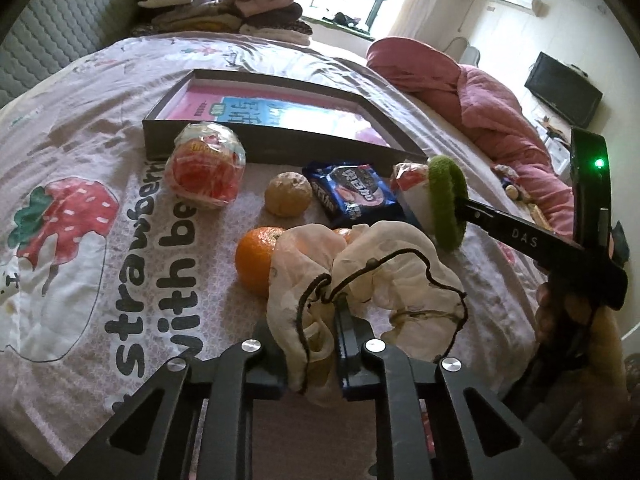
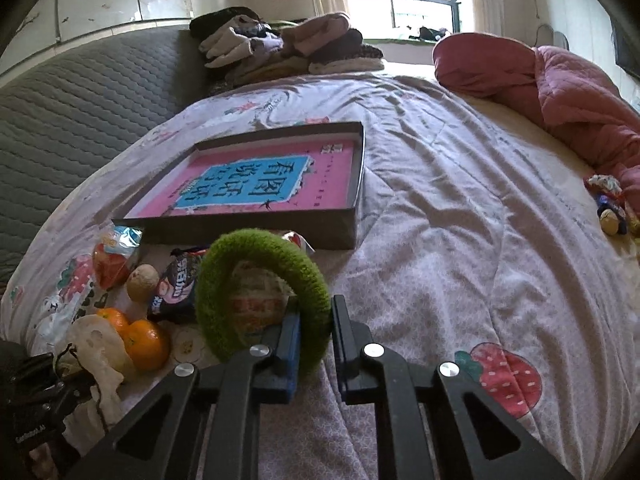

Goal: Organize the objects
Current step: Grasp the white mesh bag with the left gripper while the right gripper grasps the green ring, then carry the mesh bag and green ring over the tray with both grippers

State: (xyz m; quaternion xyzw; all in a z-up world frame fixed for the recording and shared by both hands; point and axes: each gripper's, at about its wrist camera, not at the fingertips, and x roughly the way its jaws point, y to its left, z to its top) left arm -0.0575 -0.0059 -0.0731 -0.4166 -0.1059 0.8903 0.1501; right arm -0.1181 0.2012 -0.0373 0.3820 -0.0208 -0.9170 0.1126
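- Left gripper [image 1: 340, 320] clamped on the rim of a cream drawstring pouch [image 1: 360, 280], near the bed's [image 2: 440, 220] front edge; probably to hold it for filling.
- Right gripper [image 2: 316, 320] clamped on a green ring [image 2: 264, 292], lifted over the snacks.
- Tray [image 2: 356, 184] mid-bed holds a pink book [image 2: 256, 176].
- Oranges [image 2: 146, 344] touch the pouch.

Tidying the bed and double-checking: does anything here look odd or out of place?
Mostly the hair ties among food: a green scrunchie and a cream scrunchie sit with oranges and snack packets before the box. Nothing looks spilled or broken.
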